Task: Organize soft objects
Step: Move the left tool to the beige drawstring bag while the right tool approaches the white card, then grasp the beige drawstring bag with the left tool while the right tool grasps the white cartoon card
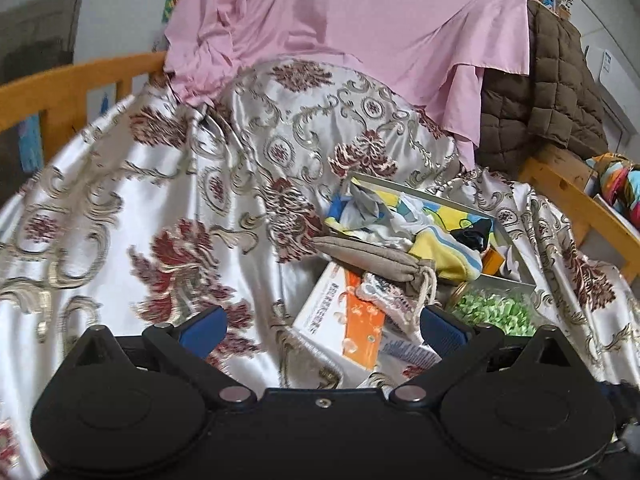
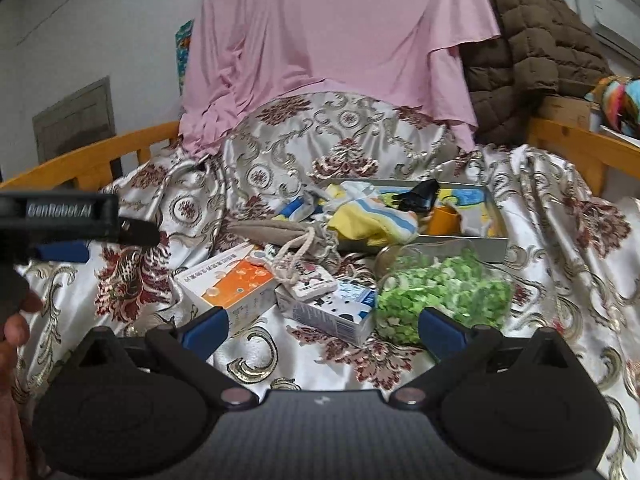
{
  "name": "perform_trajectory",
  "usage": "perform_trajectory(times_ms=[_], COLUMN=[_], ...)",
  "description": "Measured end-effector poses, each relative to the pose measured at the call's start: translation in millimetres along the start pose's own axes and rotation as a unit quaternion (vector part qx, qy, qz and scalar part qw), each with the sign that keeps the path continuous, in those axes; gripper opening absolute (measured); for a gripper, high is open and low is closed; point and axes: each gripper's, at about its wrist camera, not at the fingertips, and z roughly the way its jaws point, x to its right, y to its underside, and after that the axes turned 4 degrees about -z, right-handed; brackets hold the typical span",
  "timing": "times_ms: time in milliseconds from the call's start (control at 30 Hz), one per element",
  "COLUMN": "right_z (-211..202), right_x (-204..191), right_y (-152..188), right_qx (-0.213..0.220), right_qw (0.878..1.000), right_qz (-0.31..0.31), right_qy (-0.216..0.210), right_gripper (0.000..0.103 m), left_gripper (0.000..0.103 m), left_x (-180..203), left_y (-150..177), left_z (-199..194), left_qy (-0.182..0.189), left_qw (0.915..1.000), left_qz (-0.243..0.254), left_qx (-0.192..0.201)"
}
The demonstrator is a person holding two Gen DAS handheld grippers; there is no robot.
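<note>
As seen from the left wrist view, the left gripper (image 1: 322,330) stands with its jaws wide and nothing between them, held above the patterned satin bedcover (image 1: 120,208). Ahead lies a shallow metal tray (image 1: 424,194) that holds several soft items: a yellow striped cloth (image 1: 448,254), crumpled blue-and-white fabric (image 1: 360,208) and a black item (image 1: 474,232) of unclear kind. A beige drawstring pouch (image 1: 372,258) rests across the tray's near edge, only partly inside. A small knitted piece (image 1: 386,294) lies outside the tray on the orange-and-white box (image 1: 340,320). Judged from this layout, the task is partway done: some soft things are in the tray, while the pouch and the knitted piece remain to be placed. The gripper body hides the bedcover nearest the camera, and motion blur softens the left side of the picture.

From the right wrist view, the right gripper (image 2: 323,330) is likewise spread wide and empty, hovering near a blue-and-white carton (image 2: 340,314) and a clear bag of green pieces (image 2: 440,292). The tray (image 2: 494,210), pouch (image 2: 272,230) and knitted piece (image 2: 310,278) appear in the same relations. Whether the green pieces are soft cannot be told. At the left edge the left gripper (image 2: 60,250) is cut off, with part of a hand (image 2: 16,324) visible. The pink sheet (image 2: 340,48) conceals whatever stands behind it.
</note>
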Motion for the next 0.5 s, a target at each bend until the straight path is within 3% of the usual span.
perform_trajectory(times_ms=[200,333,500], right_z=[35.2,64.5,97.5], right_x=[2.2,6.9,10.2], right_y=[-7.0,-12.8,-19.8], right_qx=[-0.007,-0.015,-0.017], right_qw=[1.000,0.999,0.997], right_qz=[-0.028,-0.044,-0.062], right_qy=[-0.009,-0.023,-0.044], right_gripper=[0.103,0.103,0.103], left_gripper=[0.102,0.102,0.102], left_x=[7.6,14.5,23.5], left_y=[-15.2,-30.9,-48.5], left_z=[37.4,66.0,103.8], left_qy=[0.030,0.068,0.129], left_qw=[0.9990,0.9947,0.9863], left_qz=[0.032,0.070,0.100], left_qx=[0.010,0.031,0.021])
